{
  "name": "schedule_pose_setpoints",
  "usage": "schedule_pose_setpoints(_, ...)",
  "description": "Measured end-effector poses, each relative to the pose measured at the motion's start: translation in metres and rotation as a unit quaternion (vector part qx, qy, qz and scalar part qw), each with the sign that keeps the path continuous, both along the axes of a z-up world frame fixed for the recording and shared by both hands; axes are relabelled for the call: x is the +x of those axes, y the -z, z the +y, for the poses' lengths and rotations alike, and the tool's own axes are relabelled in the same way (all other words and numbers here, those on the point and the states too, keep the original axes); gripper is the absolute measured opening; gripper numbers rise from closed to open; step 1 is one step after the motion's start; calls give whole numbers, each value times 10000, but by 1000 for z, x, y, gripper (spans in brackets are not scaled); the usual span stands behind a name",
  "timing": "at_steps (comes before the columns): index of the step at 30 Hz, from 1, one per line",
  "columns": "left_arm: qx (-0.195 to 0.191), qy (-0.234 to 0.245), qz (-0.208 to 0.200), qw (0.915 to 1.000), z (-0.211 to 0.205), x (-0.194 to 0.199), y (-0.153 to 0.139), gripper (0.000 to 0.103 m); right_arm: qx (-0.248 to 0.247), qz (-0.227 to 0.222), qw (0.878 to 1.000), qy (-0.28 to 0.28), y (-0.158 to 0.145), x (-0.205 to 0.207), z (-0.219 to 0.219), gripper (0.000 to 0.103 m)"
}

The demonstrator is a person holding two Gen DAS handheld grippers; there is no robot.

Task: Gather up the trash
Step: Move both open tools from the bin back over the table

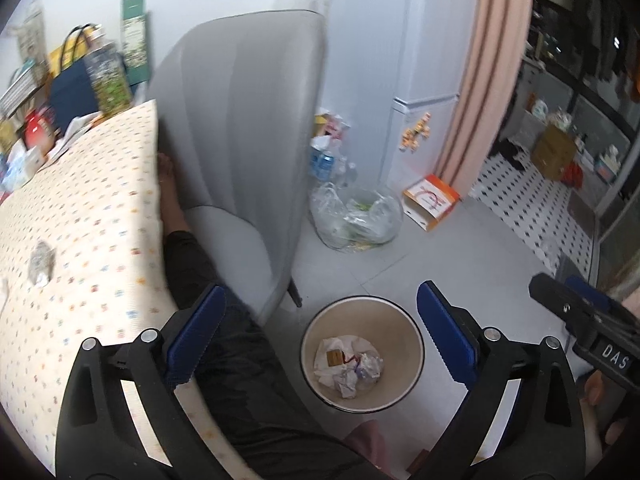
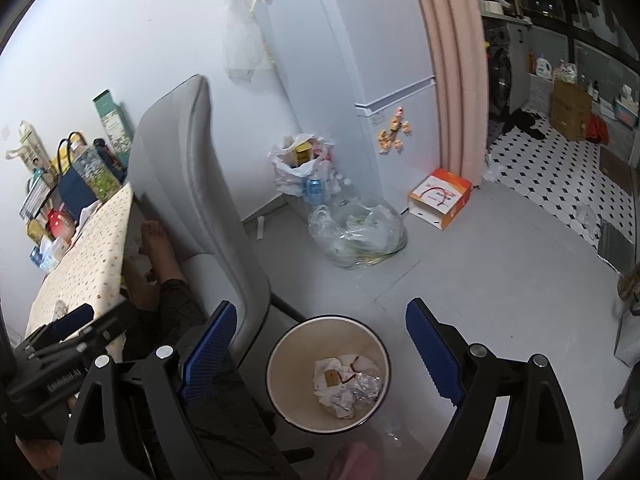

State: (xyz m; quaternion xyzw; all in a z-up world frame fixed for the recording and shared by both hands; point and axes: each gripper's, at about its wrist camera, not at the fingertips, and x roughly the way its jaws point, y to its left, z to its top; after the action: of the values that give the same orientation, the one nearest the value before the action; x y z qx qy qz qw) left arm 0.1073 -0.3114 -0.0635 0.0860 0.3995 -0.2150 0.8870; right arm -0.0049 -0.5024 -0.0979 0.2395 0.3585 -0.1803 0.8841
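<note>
A: Where's the trash?

B: Down in the bin [image 1: 362, 354], a round cream one with a dark rim, standing on the grey floor [image 1: 472, 248]. Crumpled white paper [image 1: 334, 364], a scrunched bit of clear wrap [image 1: 370, 364] and a small brown square lie at its bottom.

A: And the left gripper [image 1: 320, 340]?

B: Spread wide above the bin, nothing between its blue pads [image 1: 198, 330]. The bin shows in the gap.

A: The right gripper [image 2: 320, 346]?

B: Same, fingers wide apart and bare, also over the bin [image 2: 280, 368]. From the left wrist view it pokes in at the right edge [image 1: 580, 312].

A: What's around?

B: A grey chair [image 1: 248, 128] just beside the bin, and left of it a table [image 1: 80, 208] under a dotted cloth. One crumpled grey scrap [image 1: 40, 266] lies on that cloth. A person's dark-trousered leg and bare foot [image 2: 154, 240] run between table and chair.

A: Anything farther off?

B: A clear bag [image 2: 358, 234] stuffed with plastic sits on the floor, near a white bag and bottles by the wall. An orange and white box [image 2: 440, 196] lies by the pink curtain [image 2: 452, 60], next to the white fridge [image 2: 384, 40]
</note>
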Motion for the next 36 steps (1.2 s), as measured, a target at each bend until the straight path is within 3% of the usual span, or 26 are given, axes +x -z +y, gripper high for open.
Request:
schedule_pose_setpoints(15, -492, -1077, -277, 9926, 117, 18, -31, 97, -242, -179, 9966, -765, -35, 35, 81, 94)
schedule_pose_setpoints(36, -936, -2325, -547, 9665, 273, 7, -46, 97, -583, -431, 9797, -1870, -85, 76, 218, 95)
